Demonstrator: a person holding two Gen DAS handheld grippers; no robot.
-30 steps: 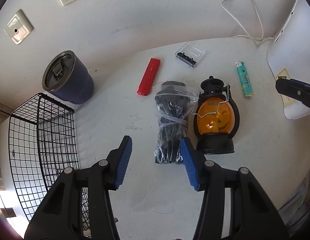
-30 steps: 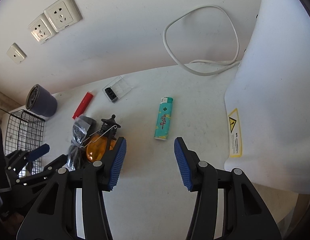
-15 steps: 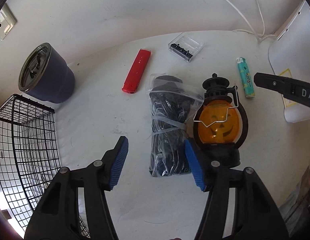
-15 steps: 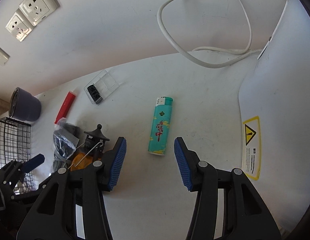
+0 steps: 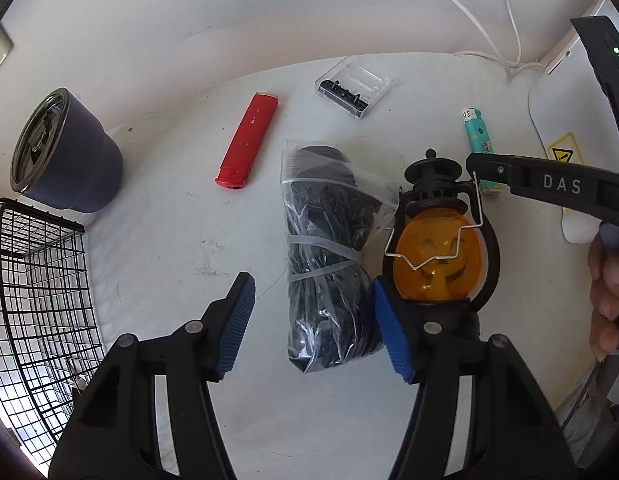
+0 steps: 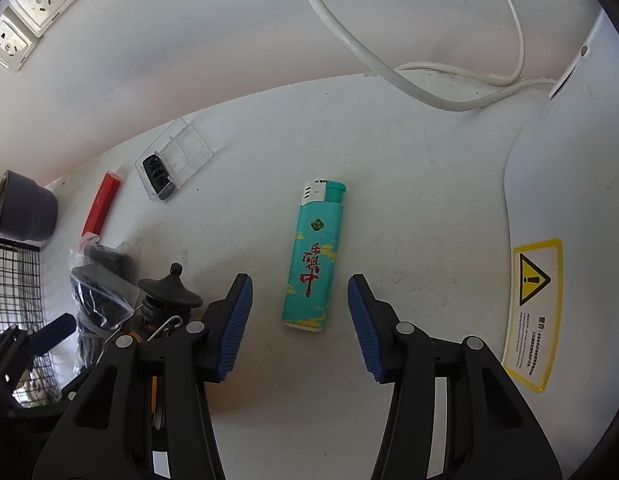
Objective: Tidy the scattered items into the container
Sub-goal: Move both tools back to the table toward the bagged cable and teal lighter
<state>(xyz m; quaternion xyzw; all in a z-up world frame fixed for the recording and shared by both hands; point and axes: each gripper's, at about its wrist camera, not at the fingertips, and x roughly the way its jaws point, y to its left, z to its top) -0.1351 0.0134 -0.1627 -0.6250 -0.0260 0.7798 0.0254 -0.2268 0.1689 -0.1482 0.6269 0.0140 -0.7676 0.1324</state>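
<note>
A clear bag of black cable (image 5: pixel 329 248) lies on the white table between the fingers of my left gripper (image 5: pixel 309 284). Its jaws are opening and the pads stand clear of the bag. An orange pumpkin lantern (image 5: pixel 435 260) lies right beside the bag, against my right finger. A teal lighter (image 6: pixel 315 260) lies flat between the blue pads of my right gripper (image 6: pixel 299 280), which is open and low over it without touching. The black wire basket (image 5: pixel 37 300) stands at the table's left edge.
A red flat stick (image 5: pixel 249 140), a clear plastic case (image 5: pixel 353 86) and a dark lidded mug (image 5: pixel 65 156) lie farther back. A white appliance with a warning sticker (image 6: pixel 533 280) and its cable (image 6: pixel 389 76) fill the right. Wall sockets (image 6: pixel 29 16) are behind.
Both grippers have come down closer to the table. The left jaws have spread wider around the bag. The right gripper now straddles the lighter, which was ahead of its tips before.
</note>
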